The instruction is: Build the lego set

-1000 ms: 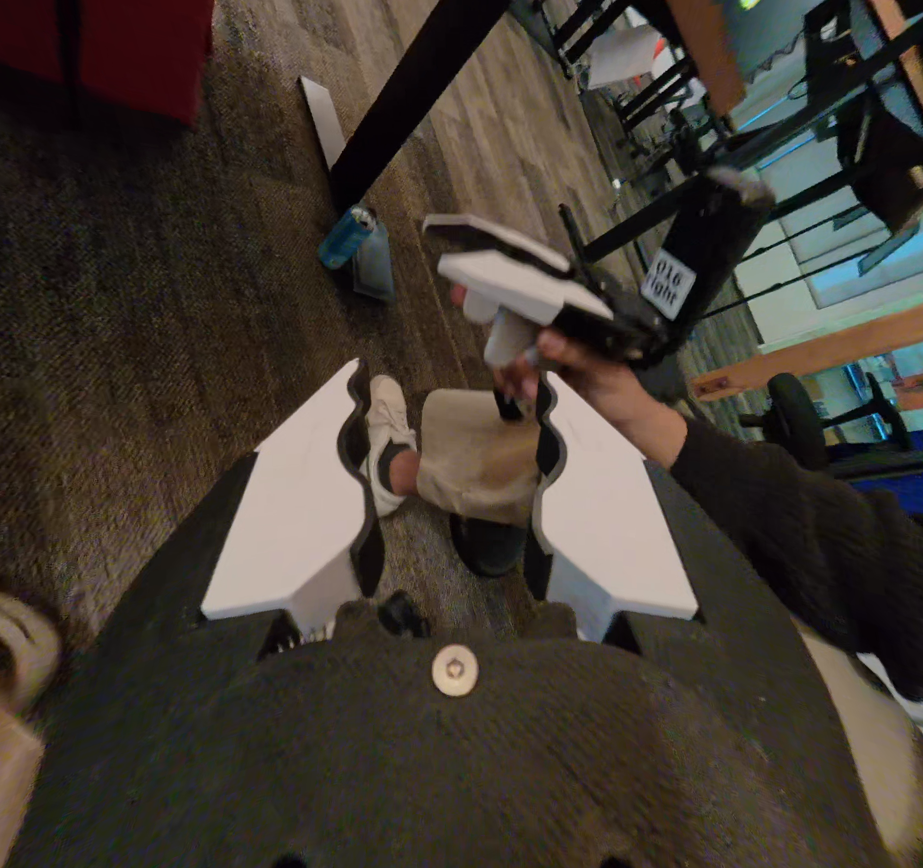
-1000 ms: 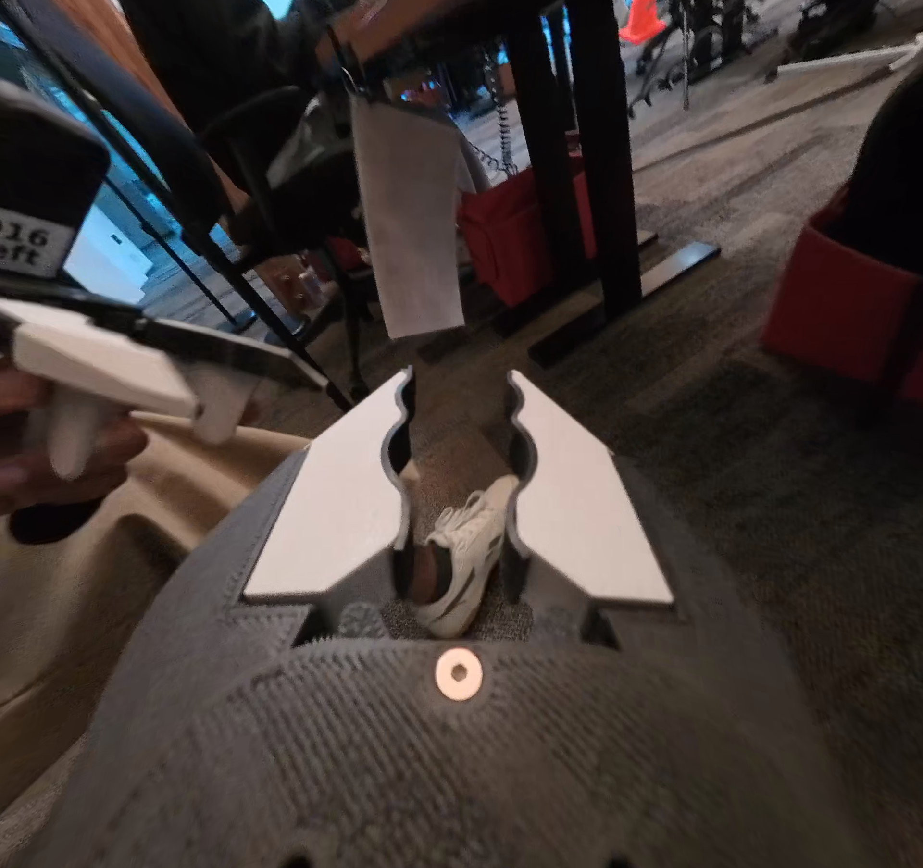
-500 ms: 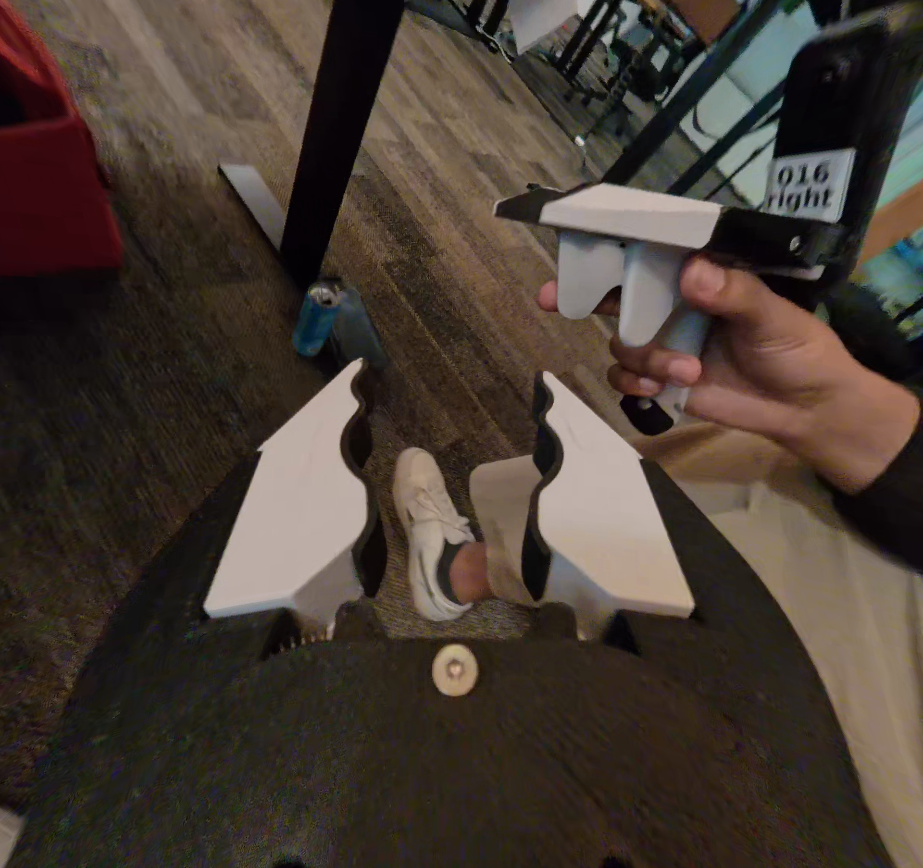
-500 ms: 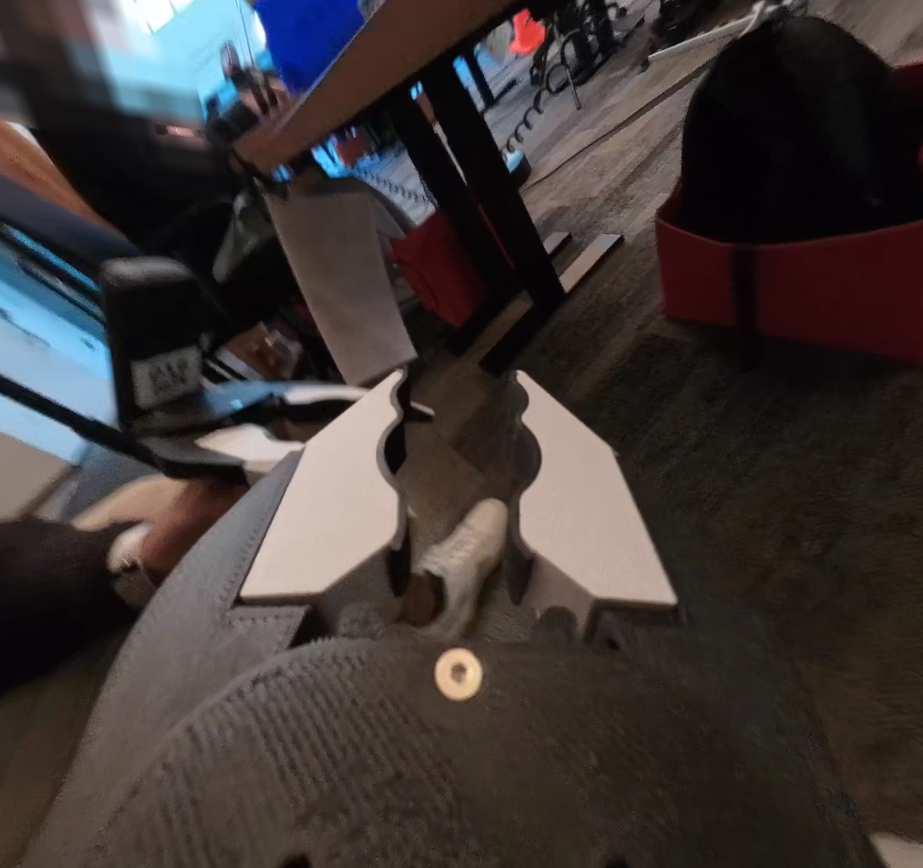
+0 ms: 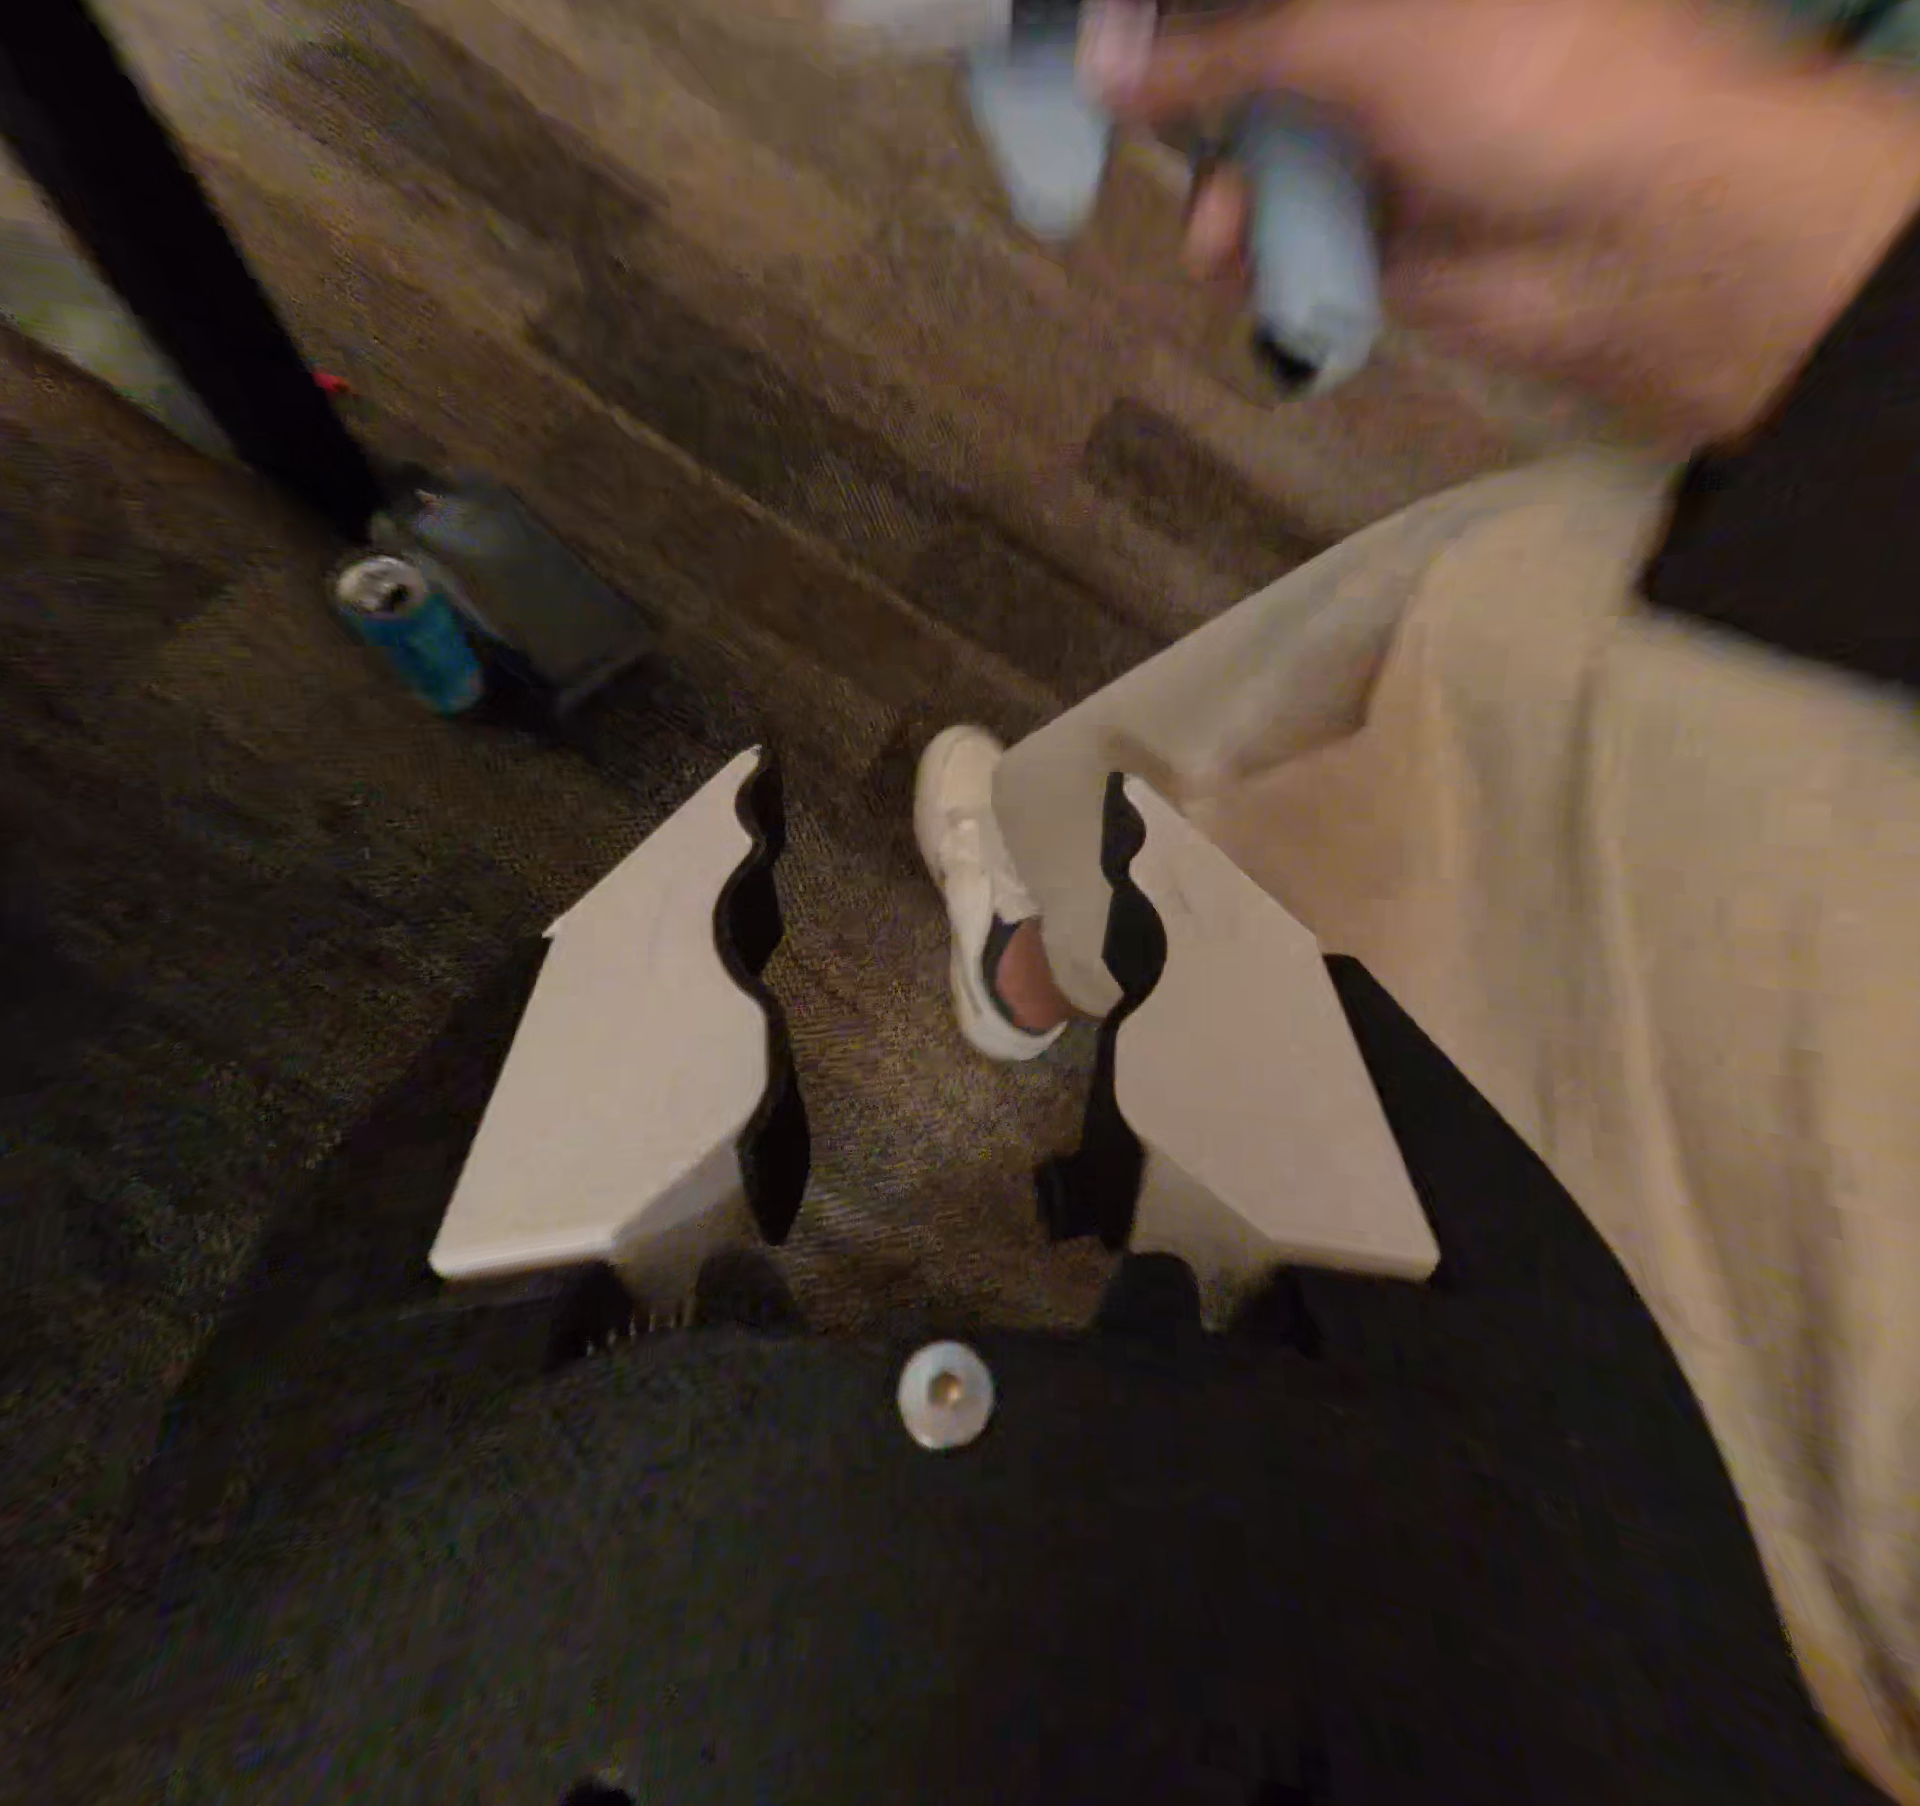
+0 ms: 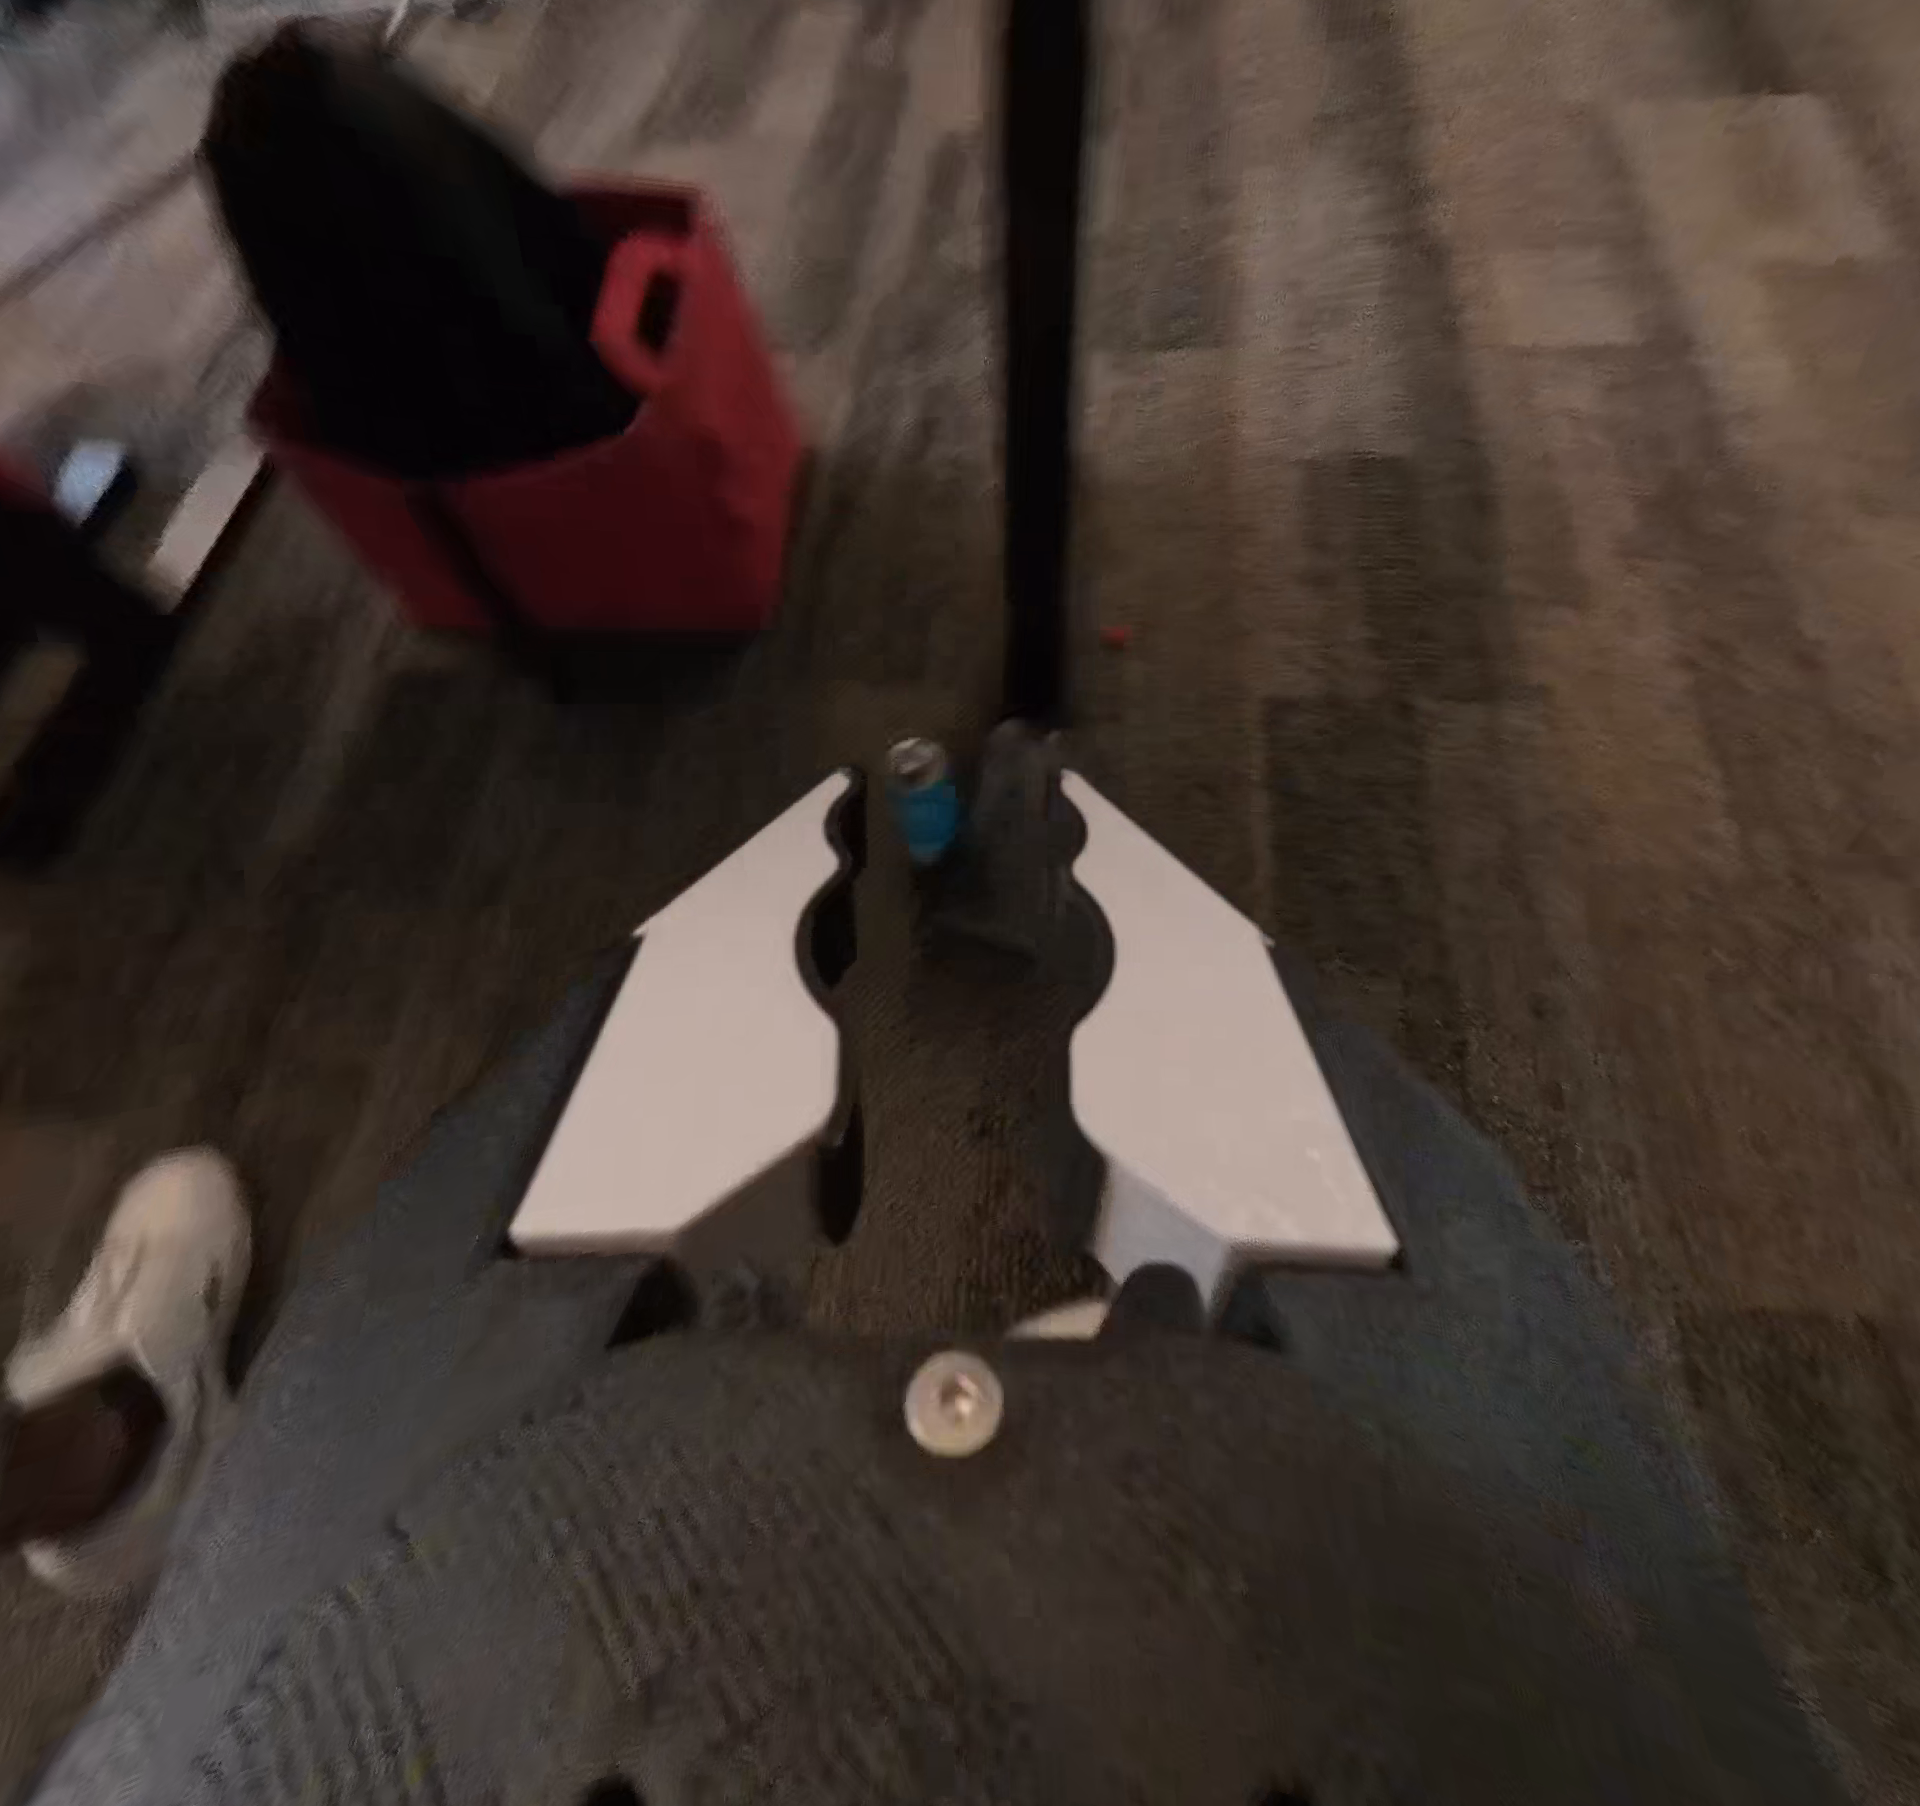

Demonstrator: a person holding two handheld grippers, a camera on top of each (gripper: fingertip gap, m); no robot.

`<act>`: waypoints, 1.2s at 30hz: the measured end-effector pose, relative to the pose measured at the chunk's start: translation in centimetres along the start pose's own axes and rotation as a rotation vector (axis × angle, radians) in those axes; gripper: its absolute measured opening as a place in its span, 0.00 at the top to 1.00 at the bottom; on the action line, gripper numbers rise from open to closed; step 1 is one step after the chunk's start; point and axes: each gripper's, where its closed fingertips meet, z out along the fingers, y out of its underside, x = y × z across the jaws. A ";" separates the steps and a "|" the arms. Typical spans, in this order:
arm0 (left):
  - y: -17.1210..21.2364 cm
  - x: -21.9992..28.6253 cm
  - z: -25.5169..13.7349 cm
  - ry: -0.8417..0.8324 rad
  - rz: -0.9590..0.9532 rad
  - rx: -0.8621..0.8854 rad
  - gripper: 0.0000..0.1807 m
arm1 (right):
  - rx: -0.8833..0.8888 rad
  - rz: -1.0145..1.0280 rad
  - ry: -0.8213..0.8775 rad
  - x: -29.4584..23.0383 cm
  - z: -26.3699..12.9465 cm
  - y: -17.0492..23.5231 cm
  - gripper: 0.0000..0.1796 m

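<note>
No lego pieces show in either view. My left gripper [image 5: 940,790] is open and empty, pointing down at the carpet beside the person's white shoe [image 5: 977,883] and beige trouser leg [image 5: 1455,821]. The right gripper's handle, held in a hand [image 5: 1507,156], is a blur at the top right of the left wrist view. My right gripper [image 6: 961,790] is open and empty, pointing down at the carpet toward a blue can [image 6: 923,800].
A black table leg [image 6: 1044,302] stands on the carpet with the blue can [image 5: 410,629] and a grey object [image 5: 530,582] at its foot. A red bin [image 6: 623,468] holding a black bag [image 6: 405,281] stands to the left. The white shoe [image 6: 125,1268] shows at the lower left. Some 20 cm of space lies between my two pairs of fingers.
Both grippers have swung fast and now point down at the floor. The right wrist view has turned from the table and bin toward the can. Both stay open.
</note>
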 end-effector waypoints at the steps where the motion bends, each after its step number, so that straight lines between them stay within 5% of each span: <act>1: 0.7 0.0 3.7 -0.004 0.083 -0.069 0.68 | 0.037 0.084 0.037 3.7 -0.1 -0.3 0.83; 5: 3.7 -3.9 17.5 -0.162 0.346 -0.240 0.80 | 0.046 0.371 -0.035 13.1 4.5 2.8 0.76; 7: 5.5 -5.5 23.3 -0.105 0.146 -0.263 0.82 | -0.130 0.317 -0.135 14.4 7.8 5.9 0.64; 10: 7.0 -8.5 31.8 0.034 -0.227 -0.263 0.77 | -0.130 0.308 -0.158 17.5 12.0 8.4 0.70; 13: 7.9 -15.9 41.3 -0.080 -0.257 -0.346 0.75 | -0.141 0.284 -0.190 19.6 16.2 11.9 0.73; 18: 3.4 -27.3 53.3 -0.313 -0.211 -0.313 0.71 | -0.148 0.269 -0.166 23.6 21.3 16.8 0.75; 25: -1.4 -38.2 62.0 -0.551 -0.080 -0.350 0.73 | -0.169 0.243 -0.215 26.5 25.9 21.6 0.77; 29: -5.9 -43.4 65.3 -0.482 -0.308 -0.221 0.88 | -0.112 0.348 -0.246 29.3 26.7 22.0 0.75; 31: -8.0 -46.7 65.6 -0.464 -0.422 -0.187 0.87 | -0.038 0.412 -0.246 31.1 26.3 21.7 0.75; 36: -6.1 -51.6 64.7 -0.518 -0.486 -0.543 0.73 | -0.075 0.351 -0.214 32.5 26.7 24.5 0.77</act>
